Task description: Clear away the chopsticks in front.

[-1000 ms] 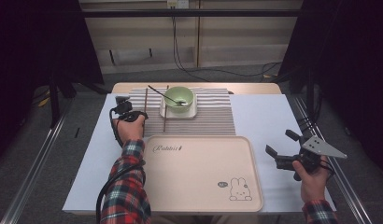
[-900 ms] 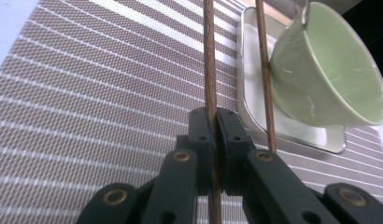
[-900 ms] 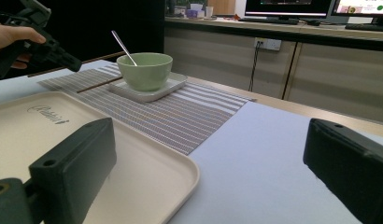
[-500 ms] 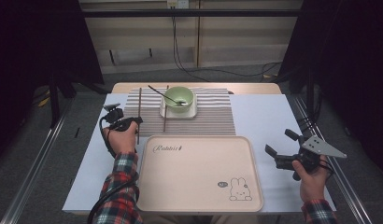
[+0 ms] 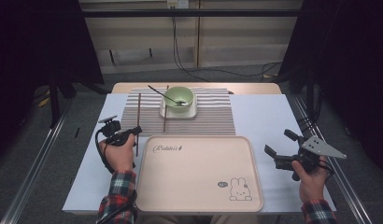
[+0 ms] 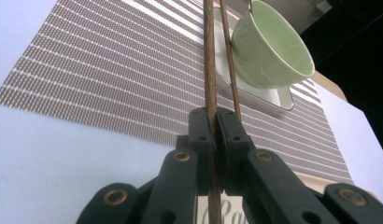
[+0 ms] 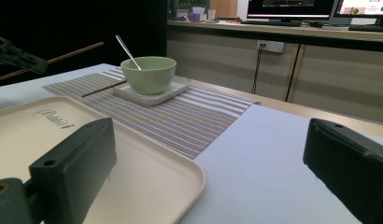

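Chopstick (image 6: 209,70) clamped in left gripper (image 5: 130,132) jaws, over mat (image 5: 208,116); second chopstick (image 5: 165,112) leans on dish (image 5: 189,112). Right gripper (image 5: 279,156) jaws wide, empty.

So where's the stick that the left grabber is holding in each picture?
High view: the held chopstick runs up from the left gripper, left of the tray.
Left gripper view: it rises up the middle from between the closed jaws.
Right gripper view: far left, slanting in the air.
Shared landmark: the green bowl.

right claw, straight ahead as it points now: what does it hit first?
Probably the pale green ceramic bowl on its white square plate. The open right claw points across the cream tray's corner; depth unclear.
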Demonstrator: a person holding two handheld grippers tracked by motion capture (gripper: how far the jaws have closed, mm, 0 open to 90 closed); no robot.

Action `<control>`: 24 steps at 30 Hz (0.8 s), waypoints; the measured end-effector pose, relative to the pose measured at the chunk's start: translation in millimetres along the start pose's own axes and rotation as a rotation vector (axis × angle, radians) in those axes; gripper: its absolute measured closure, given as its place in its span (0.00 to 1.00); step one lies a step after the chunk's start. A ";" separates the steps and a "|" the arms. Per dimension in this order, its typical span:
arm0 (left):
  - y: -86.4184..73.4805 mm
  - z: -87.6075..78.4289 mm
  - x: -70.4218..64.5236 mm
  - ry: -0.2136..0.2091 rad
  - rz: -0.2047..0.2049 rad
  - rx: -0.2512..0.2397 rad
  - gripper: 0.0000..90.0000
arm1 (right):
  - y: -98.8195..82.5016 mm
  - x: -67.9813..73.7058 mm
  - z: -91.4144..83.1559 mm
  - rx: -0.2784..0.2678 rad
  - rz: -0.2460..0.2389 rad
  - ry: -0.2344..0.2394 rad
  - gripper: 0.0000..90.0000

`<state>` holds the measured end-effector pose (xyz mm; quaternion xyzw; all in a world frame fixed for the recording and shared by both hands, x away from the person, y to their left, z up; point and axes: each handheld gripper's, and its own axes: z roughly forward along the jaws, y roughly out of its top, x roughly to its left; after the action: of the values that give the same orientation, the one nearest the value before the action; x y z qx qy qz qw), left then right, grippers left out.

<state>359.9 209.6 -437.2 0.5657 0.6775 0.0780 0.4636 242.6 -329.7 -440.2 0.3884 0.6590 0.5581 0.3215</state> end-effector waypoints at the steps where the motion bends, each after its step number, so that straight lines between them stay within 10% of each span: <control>1: -2.7 -2.2 -1.0 -0.001 -0.003 -0.005 0.95 | 0.0 0.0 0.0 0.000 0.000 0.000 0.02; 24: -46.8 -30.3 -0.6 -0.043 -0.004 -0.019 0.95 | -0.1 1.2 -0.7 -0.005 0.010 0.001 0.02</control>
<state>305.7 205.5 -449.5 0.5617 0.6675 0.0712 0.4836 241.4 -329.1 -440.1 0.3908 0.6558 0.5614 0.3194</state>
